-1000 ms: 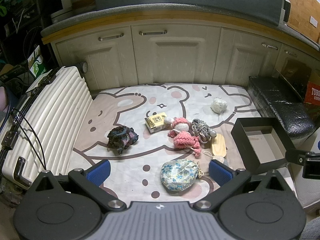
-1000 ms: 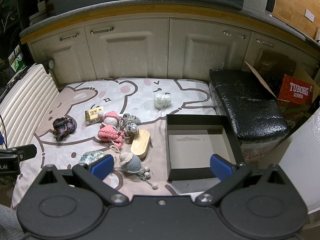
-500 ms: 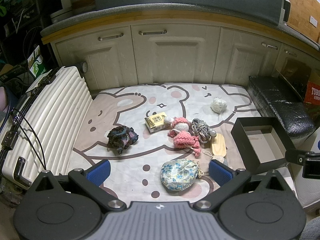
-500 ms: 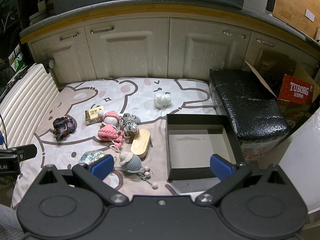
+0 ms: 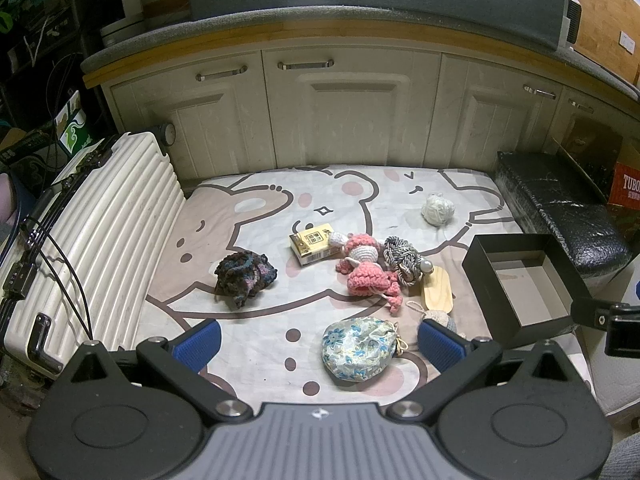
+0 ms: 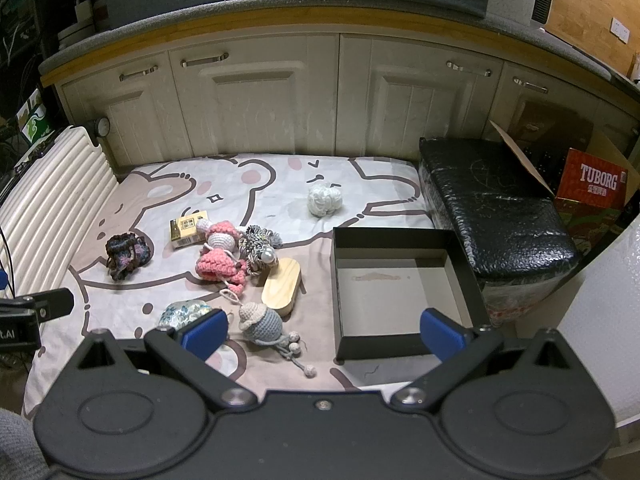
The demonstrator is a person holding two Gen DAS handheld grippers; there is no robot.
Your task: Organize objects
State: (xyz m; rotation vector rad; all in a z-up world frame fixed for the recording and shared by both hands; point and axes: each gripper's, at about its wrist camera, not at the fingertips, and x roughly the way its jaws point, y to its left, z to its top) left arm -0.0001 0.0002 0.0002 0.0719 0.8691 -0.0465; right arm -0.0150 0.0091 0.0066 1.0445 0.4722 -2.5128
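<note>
Both the left hand-held gripper [image 5: 318,338] and right hand-held gripper [image 6: 322,328] hang spread, holding nothing. Crocheted toys (pink knitted doll [image 6: 218,258] centre-left) lie beside the empty black cardboard box [image 6: 396,292], centre-right.

Left gripper [image 5: 318,338] and right gripper [image 6: 322,330] both hover spread wide, holding nothing.

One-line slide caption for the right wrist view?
Open right hand-held gripper hovering over a cartoon-print mat scattered with crochet toys, beside an empty black box.
</note>
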